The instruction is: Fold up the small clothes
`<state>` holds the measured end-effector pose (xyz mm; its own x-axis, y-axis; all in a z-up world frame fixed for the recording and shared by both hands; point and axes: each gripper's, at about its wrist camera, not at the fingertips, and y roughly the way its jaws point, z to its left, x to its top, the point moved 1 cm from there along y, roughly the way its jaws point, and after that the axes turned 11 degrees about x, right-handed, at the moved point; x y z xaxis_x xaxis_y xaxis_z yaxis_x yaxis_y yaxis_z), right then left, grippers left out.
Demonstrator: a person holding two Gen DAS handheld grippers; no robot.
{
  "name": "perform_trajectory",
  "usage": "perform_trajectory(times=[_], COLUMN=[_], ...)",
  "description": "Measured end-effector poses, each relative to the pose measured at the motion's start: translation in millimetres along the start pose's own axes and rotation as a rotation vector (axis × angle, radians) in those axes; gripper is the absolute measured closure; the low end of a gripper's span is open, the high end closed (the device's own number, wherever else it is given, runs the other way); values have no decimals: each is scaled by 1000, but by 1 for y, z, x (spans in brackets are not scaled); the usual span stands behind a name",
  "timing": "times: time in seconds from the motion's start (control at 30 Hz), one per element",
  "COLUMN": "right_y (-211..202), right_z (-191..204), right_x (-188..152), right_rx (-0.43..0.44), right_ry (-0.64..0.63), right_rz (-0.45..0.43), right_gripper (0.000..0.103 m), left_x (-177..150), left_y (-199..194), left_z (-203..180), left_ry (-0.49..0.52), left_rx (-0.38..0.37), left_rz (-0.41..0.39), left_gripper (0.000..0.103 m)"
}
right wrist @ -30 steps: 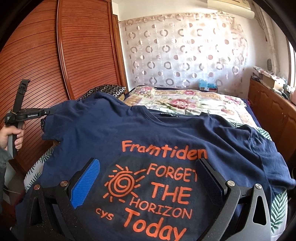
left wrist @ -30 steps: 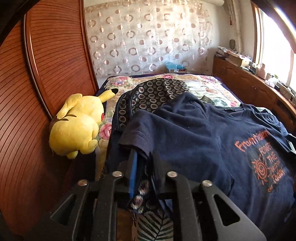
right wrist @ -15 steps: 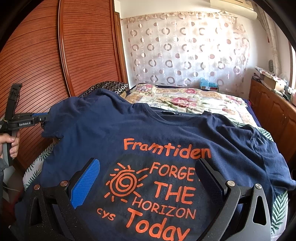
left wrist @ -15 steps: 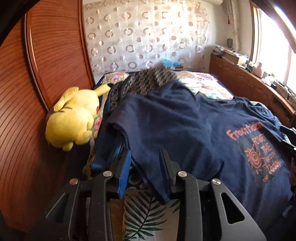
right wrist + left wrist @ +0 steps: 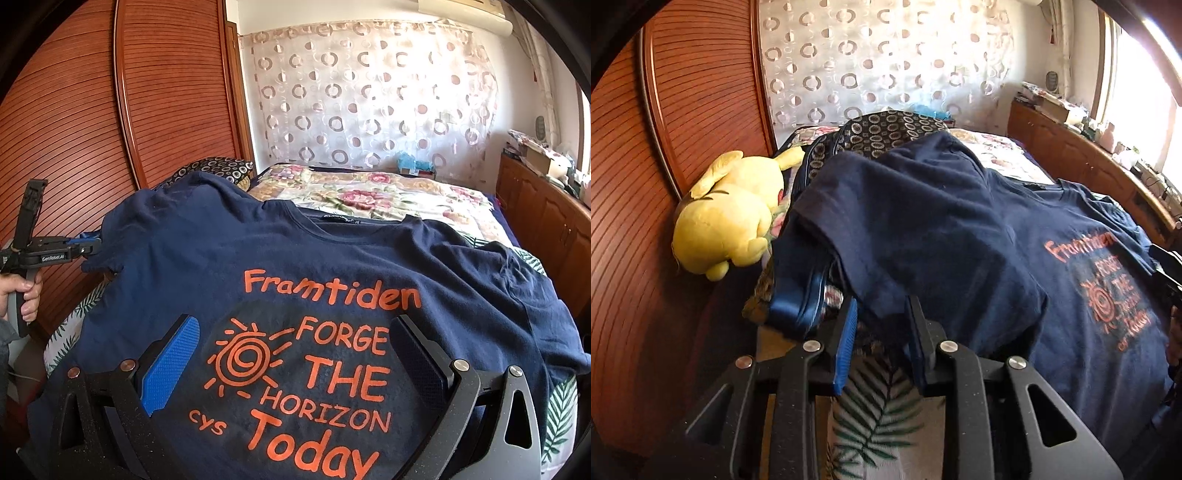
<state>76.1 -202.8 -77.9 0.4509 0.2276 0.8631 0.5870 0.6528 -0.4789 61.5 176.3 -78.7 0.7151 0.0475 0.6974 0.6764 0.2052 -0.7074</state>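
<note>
A navy T-shirt [image 5: 314, 266] with orange print lies spread face up on the bed; it also shows in the left wrist view [image 5: 960, 229]. My left gripper [image 5: 881, 314] is open at the shirt's left sleeve, whose hem hangs between the fingers without being pinched. In the right wrist view the left gripper [image 5: 92, 248] sits at that sleeve's edge. My right gripper [image 5: 295, 343] is wide open and empty, hovering over the printed chest.
A yellow plush toy [image 5: 727, 210] lies by the wooden wardrobe doors [image 5: 683, 110] at left. A dark circle-patterned cushion [image 5: 886, 129] sits under the shirt's far shoulder. A floral bedspread [image 5: 388, 195] covers the bed. A wooden cabinet [image 5: 546, 218] stands at right.
My left gripper has let go of the sleeve and opened, drawing back slightly. The sleeve has dropped lower. The right gripper has stayed open over the print.
</note>
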Motion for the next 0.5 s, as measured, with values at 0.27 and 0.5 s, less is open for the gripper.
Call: perform_trajectory(times=[0.27,0.5], right_y=[1,-3], right_z=[-1,-5], right_x=[-2,-2], right_rx=[6,-2], right_ry=[6,6], right_rz=[3,3], right_gripper=[0,0], left_x=[-19,-17], left_y=[0,-11], left_z=[-2,-12], left_ry=[-48,-35], left_rx=[-93,-116], left_rz=[30,-33], left_gripper=[75,98])
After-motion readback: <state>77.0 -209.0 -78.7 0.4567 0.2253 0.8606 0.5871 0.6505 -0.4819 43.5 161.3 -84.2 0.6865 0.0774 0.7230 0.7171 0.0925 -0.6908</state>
